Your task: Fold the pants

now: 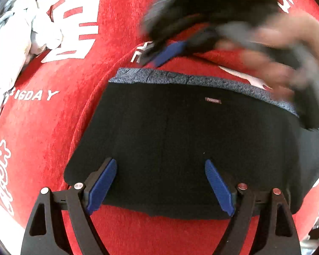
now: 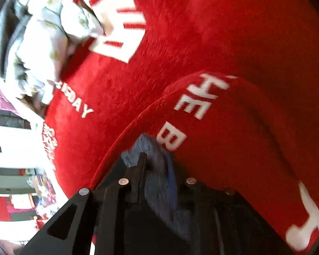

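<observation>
Black pants (image 1: pixel 180 140) with a grey-blue inner waistband and a small "FASHION" label lie folded flat on a red blanket (image 1: pixel 74 110). My left gripper (image 1: pixel 161 178) is open, its blue fingers (image 1: pixel 102 187) hovering over the near edge of the pants. My right gripper (image 1: pixel 165 53) appears blurred at the top of the left wrist view, shut on a lifted part of the pants (image 1: pixel 212 4). In the right wrist view, my right gripper (image 2: pixel 155 165) is shut on grey-blue pants fabric (image 2: pixel 159 182) above the blanket (image 2: pixel 202 42).
A pile of crumpled white and grey clothes (image 1: pixel 17 42) lies at the far left of the blanket, also in the right wrist view (image 2: pixel 42 42). The blanket has white printed letters (image 1: pixel 36 95). Room furniture (image 2: pixel 14 170) shows beyond the blanket's left edge.
</observation>
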